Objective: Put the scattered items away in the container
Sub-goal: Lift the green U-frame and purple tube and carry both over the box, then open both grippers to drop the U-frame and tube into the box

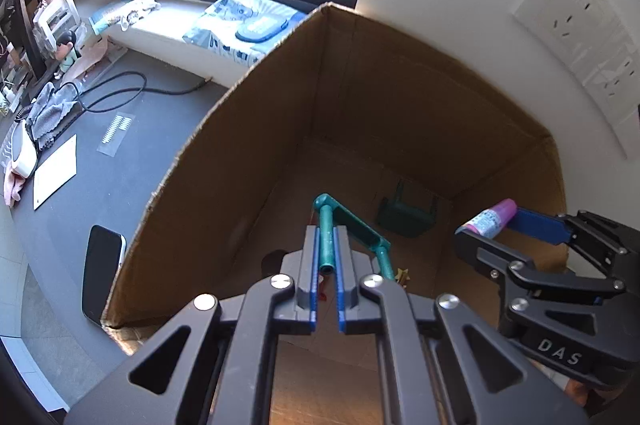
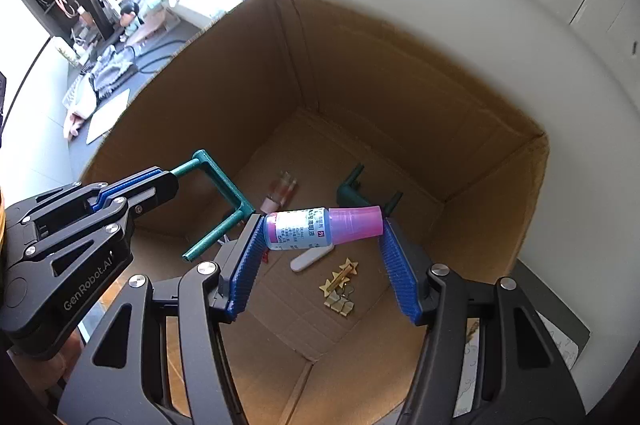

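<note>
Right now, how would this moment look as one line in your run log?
left fingers: shut on green bracket | right fingers: shut on pink-capped bottle | both above open cardboard box | release pending

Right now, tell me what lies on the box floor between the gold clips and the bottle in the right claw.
A small white stick, lying flat just under the bottle and above the clips; right wrist view.

Cardboard box point(image 2: 208, 97): matt brown corrugated board, raw edges at 12 o'clock. Green bracket point(image 1: 352, 225): painted metal, slightly rough and chipped. Small bottle point(image 2: 320, 227): glossy translucent pink plastic cap, paper label. Left gripper point(image 1: 328, 253) and right gripper point(image 2: 320, 249): matt black plastic, ribbed blue rubbery pads, shiny metal pivot pins. Gold clips point(image 2: 340, 289) at 6 o'clock: shiny metal.
</note>
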The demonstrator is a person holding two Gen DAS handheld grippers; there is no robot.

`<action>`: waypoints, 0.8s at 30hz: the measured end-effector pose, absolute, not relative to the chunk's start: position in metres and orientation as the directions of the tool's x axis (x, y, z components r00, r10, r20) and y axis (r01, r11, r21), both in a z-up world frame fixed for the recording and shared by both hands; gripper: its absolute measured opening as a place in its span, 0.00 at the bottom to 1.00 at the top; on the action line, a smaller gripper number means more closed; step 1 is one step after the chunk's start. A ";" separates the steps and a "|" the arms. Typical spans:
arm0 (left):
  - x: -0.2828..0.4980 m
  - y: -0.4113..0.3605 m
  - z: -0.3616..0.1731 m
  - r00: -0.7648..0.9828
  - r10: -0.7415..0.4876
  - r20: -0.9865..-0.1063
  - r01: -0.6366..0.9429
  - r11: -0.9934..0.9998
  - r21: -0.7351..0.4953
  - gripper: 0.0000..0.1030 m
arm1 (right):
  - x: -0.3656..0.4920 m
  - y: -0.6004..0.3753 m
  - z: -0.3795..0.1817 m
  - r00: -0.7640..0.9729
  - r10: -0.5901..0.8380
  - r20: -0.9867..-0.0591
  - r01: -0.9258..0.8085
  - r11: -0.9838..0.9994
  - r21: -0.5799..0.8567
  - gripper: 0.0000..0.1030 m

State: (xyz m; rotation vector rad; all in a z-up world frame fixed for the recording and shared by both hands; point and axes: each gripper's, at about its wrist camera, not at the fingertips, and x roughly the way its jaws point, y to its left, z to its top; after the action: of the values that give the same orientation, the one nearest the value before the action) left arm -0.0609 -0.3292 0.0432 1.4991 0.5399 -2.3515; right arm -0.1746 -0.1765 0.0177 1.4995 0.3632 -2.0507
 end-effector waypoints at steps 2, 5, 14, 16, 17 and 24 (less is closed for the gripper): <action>-0.061 -0.328 0.038 -0.396 -0.049 -0.917 0.441 -0.886 -0.144 0.07 | -0.174 -0.177 0.013 -0.204 -0.275 -0.940 0.591 -0.800 0.106 0.58; -0.062 -0.324 0.032 -0.379 -0.045 -0.924 0.436 -0.890 -0.135 0.07 | -0.174 -0.176 0.008 -0.197 -0.266 -0.944 0.589 -0.802 0.103 0.59; -0.059 -0.320 0.028 -0.358 -0.033 -0.933 0.447 -0.884 -0.140 0.07 | -0.170 -0.174 0.002 -0.185 -0.247 -0.951 0.600 -0.795 0.090 0.59; -0.058 -0.320 0.028 -0.357 -0.033 -0.933 0.451 -0.881 -0.142 0.07 | -0.170 -0.173 0.003 -0.186 -0.247 -0.951 0.600 -0.795 0.089 0.59; -0.058 -0.319 0.028 -0.355 -0.033 -0.934 0.452 -0.881 -0.141 0.07 | -0.170 -0.173 0.003 -0.186 -0.249 -0.951 0.600 -0.795 0.090 0.59; -0.057 -0.319 0.030 -0.353 -0.032 -0.935 0.457 -0.878 -0.143 0.08 | -0.168 -0.170 0.007 -0.196 -0.249 -0.949 0.603 -0.793 0.083 0.59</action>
State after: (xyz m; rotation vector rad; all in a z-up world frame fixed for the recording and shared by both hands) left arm -0.0572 -0.3193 0.0296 1.5721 0.5568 -2.2922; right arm -0.1680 -0.1696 0.0070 1.5232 0.4178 -2.0295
